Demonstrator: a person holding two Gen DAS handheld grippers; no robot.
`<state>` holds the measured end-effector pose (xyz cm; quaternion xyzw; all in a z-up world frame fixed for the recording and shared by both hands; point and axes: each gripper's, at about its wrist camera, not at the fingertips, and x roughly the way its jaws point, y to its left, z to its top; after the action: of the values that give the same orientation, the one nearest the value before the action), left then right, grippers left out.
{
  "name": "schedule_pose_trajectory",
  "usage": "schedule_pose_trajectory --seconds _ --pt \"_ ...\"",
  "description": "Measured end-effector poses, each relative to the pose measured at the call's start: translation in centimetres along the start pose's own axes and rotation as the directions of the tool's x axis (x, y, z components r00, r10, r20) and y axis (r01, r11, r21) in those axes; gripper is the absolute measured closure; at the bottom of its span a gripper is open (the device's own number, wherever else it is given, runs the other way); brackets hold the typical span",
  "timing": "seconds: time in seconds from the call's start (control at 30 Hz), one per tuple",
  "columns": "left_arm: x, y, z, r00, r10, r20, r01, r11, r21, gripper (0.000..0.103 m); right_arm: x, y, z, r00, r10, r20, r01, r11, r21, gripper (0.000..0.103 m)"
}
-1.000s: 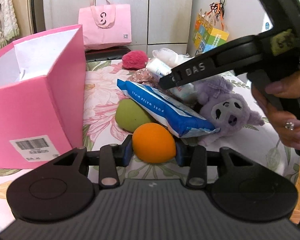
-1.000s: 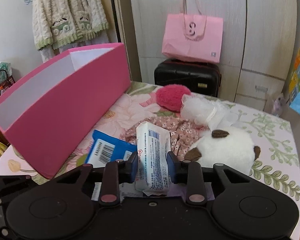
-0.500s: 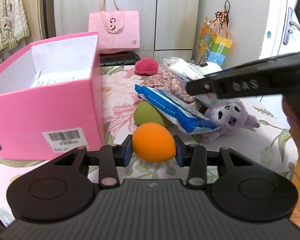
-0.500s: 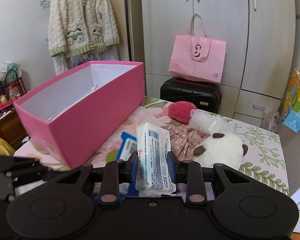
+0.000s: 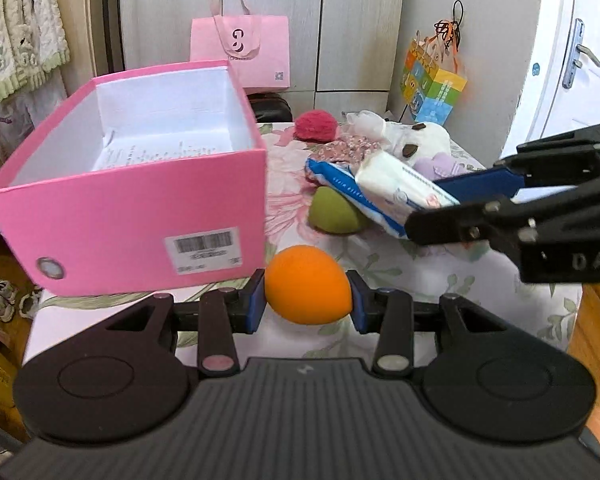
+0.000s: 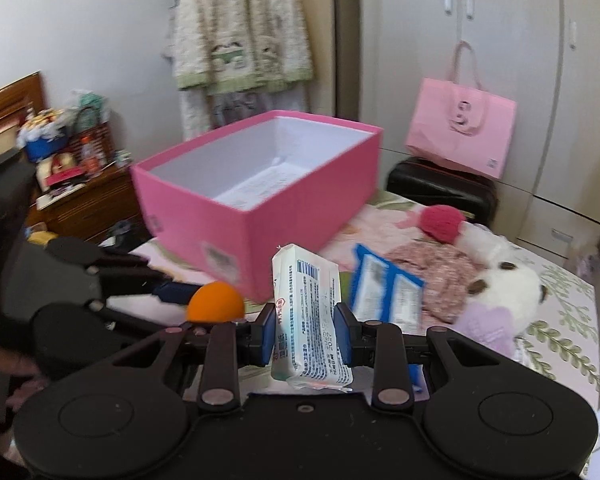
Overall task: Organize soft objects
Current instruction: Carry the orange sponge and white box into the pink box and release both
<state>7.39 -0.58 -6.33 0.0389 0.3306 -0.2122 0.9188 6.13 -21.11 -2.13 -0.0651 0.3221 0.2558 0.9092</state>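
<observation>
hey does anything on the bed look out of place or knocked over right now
Nothing looks spilled or damaged. The open pink cardboard box sits upright, holding only white paper. The soft things beside it lie in a loose heap: the blue wipes pack leans on the green egg-shaped sponge, and the white plush toy lies on its side.

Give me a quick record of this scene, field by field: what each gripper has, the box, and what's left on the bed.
left gripper: shut on orange ball
right gripper: shut on white pack
pink box: open, on the bed, only paper visible inside
left on bed: green ball, blue wipes, red pompom, floral cloth, white plush, purple plush
progress: neither held item is in the box yet
</observation>
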Motion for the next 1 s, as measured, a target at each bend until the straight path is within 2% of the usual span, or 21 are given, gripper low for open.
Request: schedule_pose_trajectory --seconds 0.1,0.33,0.53,0.77,1.0 --pt "-1.2 1.0 -0.1 1.0 0.013 -0.01 -0.013 1.0 0.003 0.063 0.0 1.2 0.1 0.999 0.039 -0.022 -0.04 0.999 -0.012 0.068" --pt "-4.2 3.7 0.8 0.996 0.006 -0.084 -0.004 1.0 0.028 0.063 0.2 3.4 1.0 0.987 0.135 -0.088 -0.136 0.991 -0.011 0.068" --pt "-7.1 5.6 3.1 0.998 -0.007 -0.07 0.01 0.999 0.036 0.063 -0.5 5.3 3.8 0.98 0.189 -0.068 -0.192 0.98 -0.046 0.068" --pt "-8.1 7.2 7.5 1.0 0.009 0.004 -0.01 0.997 0.079 0.062 -0.3 5.5 7.9 0.984 0.18 0.004 -0.179 0.98 -0.086 0.068" --pt "-4.7 9.7 12.0 0.998 0.007 0.055 -0.01 0.999 0.051 0.062 2.9 3.2 12.6 0.991 0.129 0.024 -0.128 0.99 -0.058 0.068"
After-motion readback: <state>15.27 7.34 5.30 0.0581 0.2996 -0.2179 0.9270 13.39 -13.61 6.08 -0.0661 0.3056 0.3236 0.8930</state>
